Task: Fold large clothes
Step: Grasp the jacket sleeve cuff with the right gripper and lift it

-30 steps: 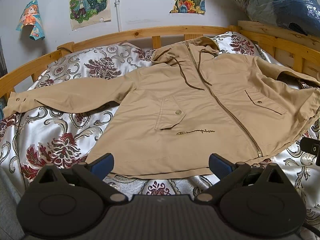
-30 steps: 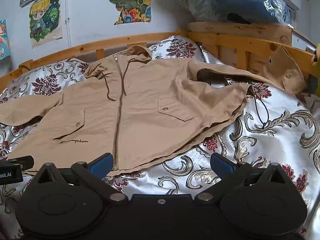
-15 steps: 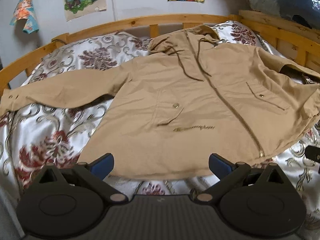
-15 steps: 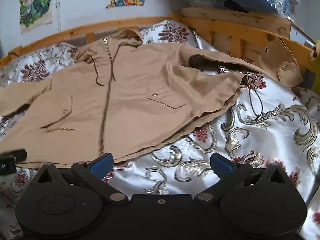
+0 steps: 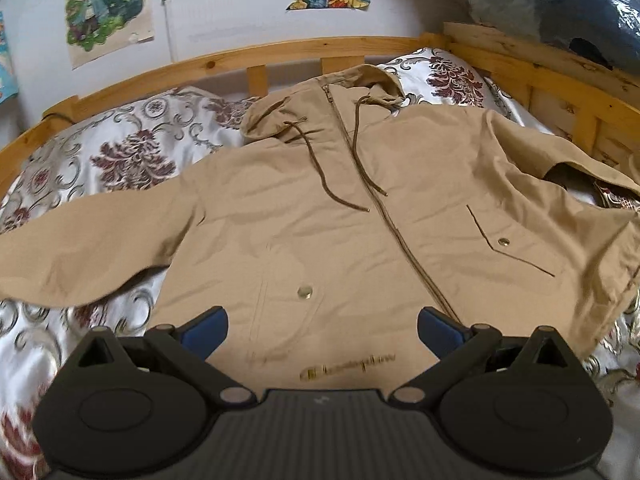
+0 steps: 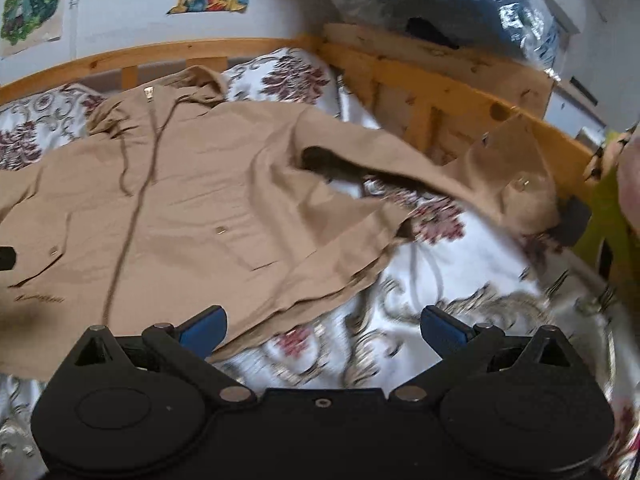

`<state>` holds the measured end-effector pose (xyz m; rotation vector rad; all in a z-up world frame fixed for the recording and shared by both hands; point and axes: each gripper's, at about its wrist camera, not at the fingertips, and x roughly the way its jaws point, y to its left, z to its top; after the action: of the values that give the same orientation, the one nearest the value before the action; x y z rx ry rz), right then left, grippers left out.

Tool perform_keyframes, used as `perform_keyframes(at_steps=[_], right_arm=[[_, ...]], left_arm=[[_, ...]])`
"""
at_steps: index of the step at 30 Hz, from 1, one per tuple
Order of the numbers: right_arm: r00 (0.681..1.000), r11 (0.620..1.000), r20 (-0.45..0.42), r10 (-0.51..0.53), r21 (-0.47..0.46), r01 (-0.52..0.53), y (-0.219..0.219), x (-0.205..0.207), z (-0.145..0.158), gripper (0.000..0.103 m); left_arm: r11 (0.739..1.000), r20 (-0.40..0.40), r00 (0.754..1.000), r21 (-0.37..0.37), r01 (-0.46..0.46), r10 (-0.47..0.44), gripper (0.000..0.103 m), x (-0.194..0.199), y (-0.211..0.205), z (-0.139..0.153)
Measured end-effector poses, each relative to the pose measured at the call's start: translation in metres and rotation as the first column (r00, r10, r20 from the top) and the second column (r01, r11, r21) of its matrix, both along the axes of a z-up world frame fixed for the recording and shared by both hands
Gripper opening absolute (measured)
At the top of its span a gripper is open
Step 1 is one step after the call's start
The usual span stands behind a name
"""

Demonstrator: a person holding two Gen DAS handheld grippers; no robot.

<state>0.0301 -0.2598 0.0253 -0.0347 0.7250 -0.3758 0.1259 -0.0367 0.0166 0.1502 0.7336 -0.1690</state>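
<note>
From your left wrist, the tan jacket (image 5: 360, 240) lies flat and unfolded, zipped, on the floral bedspread (image 5: 100, 152); your left gripper (image 5: 322, 326) gapes wide, empty. From your right wrist, the right gripper (image 6: 322, 326) is equally wide; the sleeve (image 6: 500, 184) reaches the wooden bed rail (image 6: 440, 92). All folding remains.

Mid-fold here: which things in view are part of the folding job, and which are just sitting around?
Part of the job:
- tan hooded jacket, spread out zipped on the floral bedspread
- left gripper, jaws open over the jacket front
- right gripper, jaws open near the hem

Just lying about:
- cartoon posters on the wall
- plastic-wrapped bedding on the wooden bed frame
</note>
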Motion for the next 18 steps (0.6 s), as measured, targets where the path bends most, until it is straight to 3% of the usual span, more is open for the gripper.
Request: perform_keyframes(at_steps=[5, 11, 16, 18], right_arm=[[0.999, 0.999, 0.040, -0.015, -0.036, 0.017, -0.023, 0.008, 0.008, 0.102], [0.985, 0.989, 0.175, 0.010, -0.145, 0.016, -0.061, 0.004, 0.026, 0.099], [0.987, 0.943, 0.163, -0.004, -0.327, 0.058, -0.096, 0.027, 0.039, 0.084], [0.991, 0.918, 0.126, -0.039, -0.388, 0.086, -0.114, 0.048, 0.041, 0.082]], left_arm=[[1.000, 0.025, 0.999, -0.003, 0.020, -0.020, 0.103, 0.023, 0.000, -0.007], [0.998, 0.086, 0.996, -0.055, 0.040, -0.035, 0.103, 0.029, 0.010, -0.020], [0.995, 0.138, 0.988, -0.052, 0.082, -0.074, 0.103, 0.026, 0.015, -0.030], [0.995, 0.133, 0.988, -0.052, 0.090, -0.082, 0.103, 0.026, 0.013, -0.034]])
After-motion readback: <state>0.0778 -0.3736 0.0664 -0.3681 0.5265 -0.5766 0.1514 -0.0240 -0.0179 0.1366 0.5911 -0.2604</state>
